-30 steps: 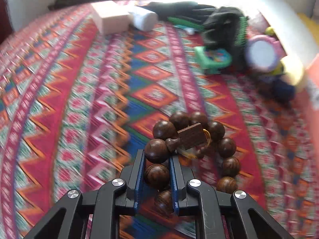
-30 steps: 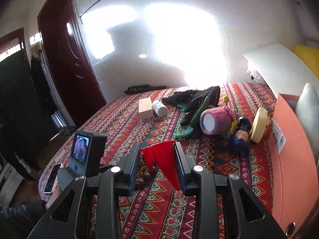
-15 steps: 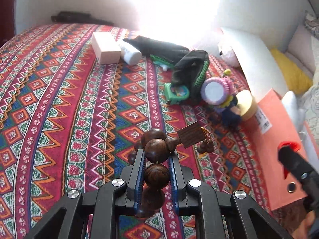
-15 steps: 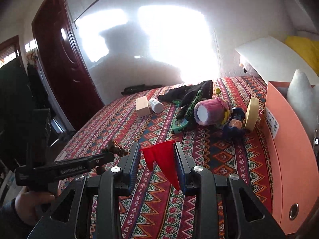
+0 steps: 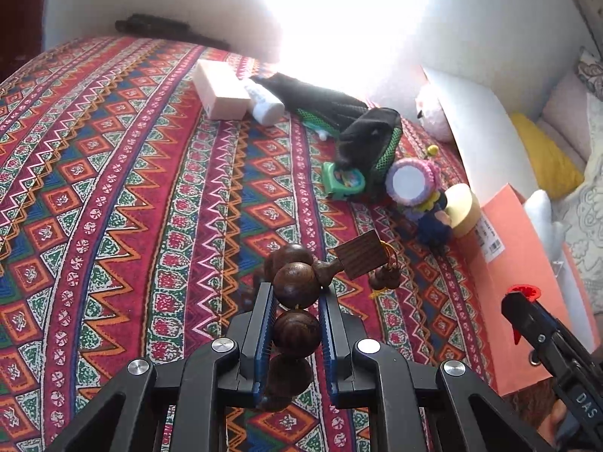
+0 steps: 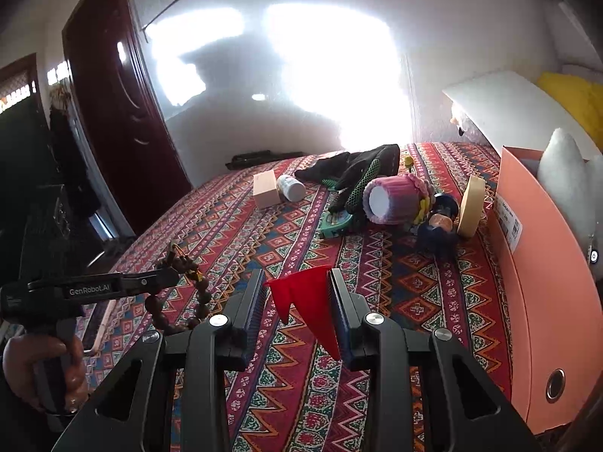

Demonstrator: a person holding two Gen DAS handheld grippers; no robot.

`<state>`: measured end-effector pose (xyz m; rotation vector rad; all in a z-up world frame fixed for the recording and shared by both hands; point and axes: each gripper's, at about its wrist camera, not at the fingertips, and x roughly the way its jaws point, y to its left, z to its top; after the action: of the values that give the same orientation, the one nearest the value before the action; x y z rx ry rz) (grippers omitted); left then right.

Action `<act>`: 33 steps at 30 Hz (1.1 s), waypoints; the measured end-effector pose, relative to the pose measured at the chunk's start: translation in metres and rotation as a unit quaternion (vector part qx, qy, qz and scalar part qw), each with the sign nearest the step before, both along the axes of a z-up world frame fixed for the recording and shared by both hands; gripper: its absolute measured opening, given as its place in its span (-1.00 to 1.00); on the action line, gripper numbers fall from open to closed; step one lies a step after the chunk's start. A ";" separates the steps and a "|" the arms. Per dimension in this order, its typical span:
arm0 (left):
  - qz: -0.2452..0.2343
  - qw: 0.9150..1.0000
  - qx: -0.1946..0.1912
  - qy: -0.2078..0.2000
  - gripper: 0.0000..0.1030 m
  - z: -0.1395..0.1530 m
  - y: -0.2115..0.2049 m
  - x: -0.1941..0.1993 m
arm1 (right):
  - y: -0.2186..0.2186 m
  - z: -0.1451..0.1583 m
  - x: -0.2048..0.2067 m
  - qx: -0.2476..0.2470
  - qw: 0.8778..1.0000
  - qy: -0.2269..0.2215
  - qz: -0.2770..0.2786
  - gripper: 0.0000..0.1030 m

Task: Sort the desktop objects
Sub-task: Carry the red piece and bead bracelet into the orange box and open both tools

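With the orange storage box (image 6: 542,301) standing at the right edge of the patterned surface (image 5: 132,207), carry gently: left gripper (image 5: 296,324) pinching a wooden bead bracelet (image 5: 297,290) dangling aloft, right gripper (image 6: 297,297) pinching a red cone (image 6: 309,301). Avoid swinging.

Both wrist views look forward, low over the patterned cloth (image 5: 158,196), sharing the far clutter.

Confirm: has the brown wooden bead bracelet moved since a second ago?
Yes. The brown wooden bead bracelet, then lying on the patterned red tablecloth, now hangs above it, clamped in the left gripper.
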<state>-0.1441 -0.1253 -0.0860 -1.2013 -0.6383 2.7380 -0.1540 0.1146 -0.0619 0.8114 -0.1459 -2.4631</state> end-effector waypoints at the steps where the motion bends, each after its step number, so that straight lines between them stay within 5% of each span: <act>1: 0.000 1.000 0.003 0.002 -0.68 0.001 -0.001 0.001 | -0.001 0.000 0.000 0.001 1.000 0.000 0.000 -0.31; 10: -0.033 0.999 0.027 0.034 -0.68 0.036 0.018 0.008 | -0.005 -0.001 0.001 0.002 1.000 -0.007 0.004 -0.31; 20: -0.082 0.992 0.047 0.078 -0.68 0.087 0.053 0.012 | 0.015 0.044 0.030 -0.017 0.999 0.050 0.000 -0.31; 25: -0.139 0.983 0.039 0.113 -0.68 0.130 0.107 -0.003 | 0.061 0.073 0.041 -0.021 0.995 0.083 -0.051 -0.31; 33: -0.250 0.957 0.045 0.141 -0.68 0.176 0.227 -0.031 | 0.173 0.110 0.047 -0.030 0.977 0.110 -0.182 -0.31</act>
<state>-0.1755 0.1021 0.0895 -0.7906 -0.3594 2.3532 -0.1069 0.2877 0.0485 0.5157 -0.3083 -2.8560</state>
